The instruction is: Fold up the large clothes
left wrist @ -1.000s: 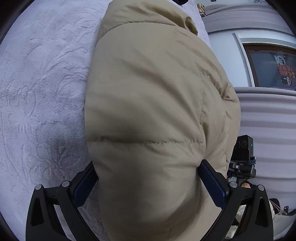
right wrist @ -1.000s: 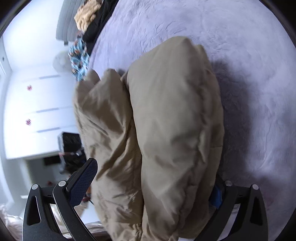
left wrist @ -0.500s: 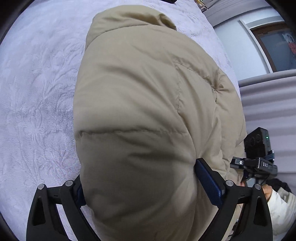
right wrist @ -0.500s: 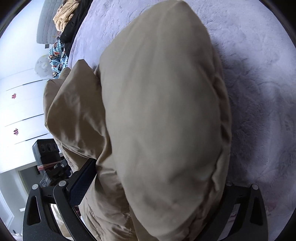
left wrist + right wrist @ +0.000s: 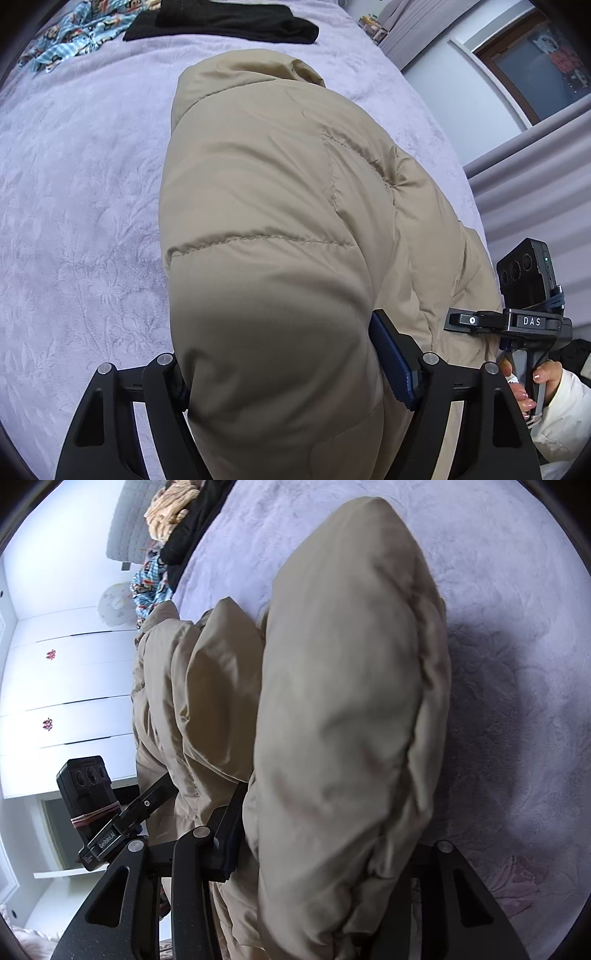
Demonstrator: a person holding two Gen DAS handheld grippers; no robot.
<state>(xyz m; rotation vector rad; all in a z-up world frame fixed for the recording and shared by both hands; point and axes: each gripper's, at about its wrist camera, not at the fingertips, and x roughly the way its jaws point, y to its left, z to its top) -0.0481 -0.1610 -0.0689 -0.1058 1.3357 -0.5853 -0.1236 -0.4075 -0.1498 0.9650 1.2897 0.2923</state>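
Both tools are closing on the beige jacket (image 5: 280, 229), which bulges between their jaws. The left tool (image 5: 288, 373) and right tool (image 5: 325, 834) hold it over the bed (image 5: 74, 184).

We are holding the left gripper (image 5: 288, 373) angled steeply downward; its jaws are closing, and both black fingers with blue pads (image 5: 392, 362) are pressing on the puffy beige quilted jacket (image 5: 266, 229) between them. We are closing the right gripper (image 5: 325, 845) as well, its jaws squeezing a thick fold of the same jacket. Our right hand (image 5: 524, 384), in a white sleeve (image 5: 565, 413), is gripping that tool's handle.
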